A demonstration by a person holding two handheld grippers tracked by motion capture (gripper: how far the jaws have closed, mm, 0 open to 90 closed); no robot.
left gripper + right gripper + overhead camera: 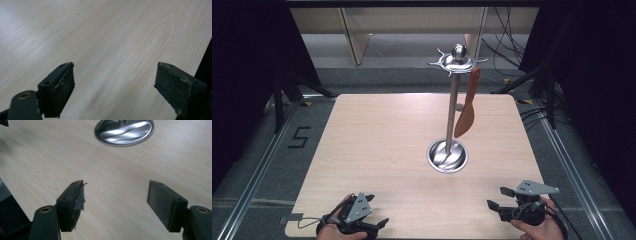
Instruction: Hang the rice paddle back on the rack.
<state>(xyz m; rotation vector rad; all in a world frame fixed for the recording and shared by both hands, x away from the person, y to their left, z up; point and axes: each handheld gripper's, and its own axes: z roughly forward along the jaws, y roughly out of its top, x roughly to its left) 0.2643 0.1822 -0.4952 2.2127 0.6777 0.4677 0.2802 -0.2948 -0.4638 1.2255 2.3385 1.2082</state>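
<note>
A steel utensil stand [452, 105] rises from a round metal base [447, 156] right of the table's middle, topped by a ring of hooks [457, 61]. An orange-brown spatula [467, 107] hangs from one hook on the right side of the pole. My left gripper [376, 211] rests at the table's front left, open and empty [113, 86]. My right gripper [499, 198] is held at the front right, also open with nothing between its jaws [116, 203]. In the right gripper view the stand's base [124, 131] lies ahead on the wood.
The light wooden table [377, 140] has bare surface to the left of the stand. Beyond its edges lie grey floor, metal rails and black tripod legs [282, 95], with cables [507, 45] at the back right.
</note>
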